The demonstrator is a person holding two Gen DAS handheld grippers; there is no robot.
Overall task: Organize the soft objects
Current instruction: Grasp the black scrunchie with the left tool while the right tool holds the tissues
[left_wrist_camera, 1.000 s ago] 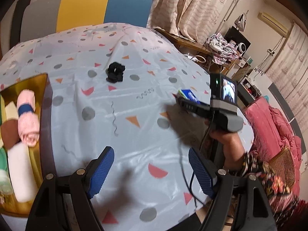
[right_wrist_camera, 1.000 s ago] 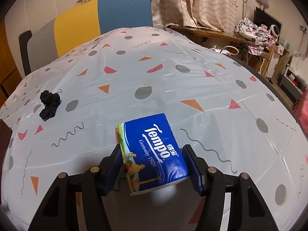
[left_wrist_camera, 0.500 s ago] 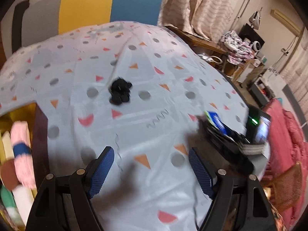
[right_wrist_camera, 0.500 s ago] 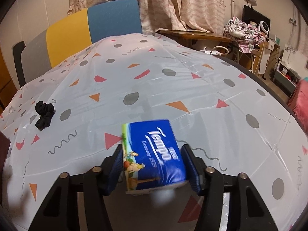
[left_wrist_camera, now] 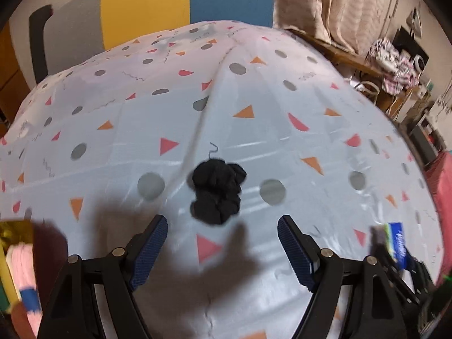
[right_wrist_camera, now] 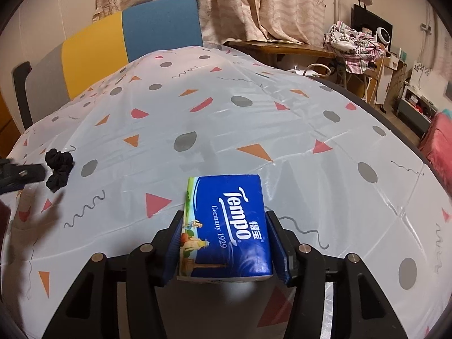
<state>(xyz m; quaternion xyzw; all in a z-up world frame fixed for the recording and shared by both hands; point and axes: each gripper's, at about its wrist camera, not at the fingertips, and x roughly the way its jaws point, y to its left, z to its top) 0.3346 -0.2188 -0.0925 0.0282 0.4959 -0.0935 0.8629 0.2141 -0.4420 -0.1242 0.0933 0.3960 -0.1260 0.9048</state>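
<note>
A black scrunchie (left_wrist_camera: 217,193) lies on the patterned tablecloth (left_wrist_camera: 254,130), just ahead of my left gripper (left_wrist_camera: 222,251), which is open and empty with its blue pads either side of it. The scrunchie also shows at the left in the right wrist view (right_wrist_camera: 58,168), with the left gripper's tip beside it. My right gripper (right_wrist_camera: 226,243) is shut on a blue Tempo tissue pack (right_wrist_camera: 226,226) and holds it above the cloth. That pack shows at the far right in the left wrist view (left_wrist_camera: 397,244).
A gold tray (left_wrist_camera: 11,231) with rolled pink and white towels (left_wrist_camera: 22,268) sits at the left edge. A grey, yellow and blue chair (right_wrist_camera: 127,45) stands behind the table. Curtains, a side table and cluttered shelves are at the right.
My left gripper has swung forward toward the scrunchie, which now lies right in front of its open fingers. My right gripper has kept hold of the tissue pack and lifted it slightly.
</note>
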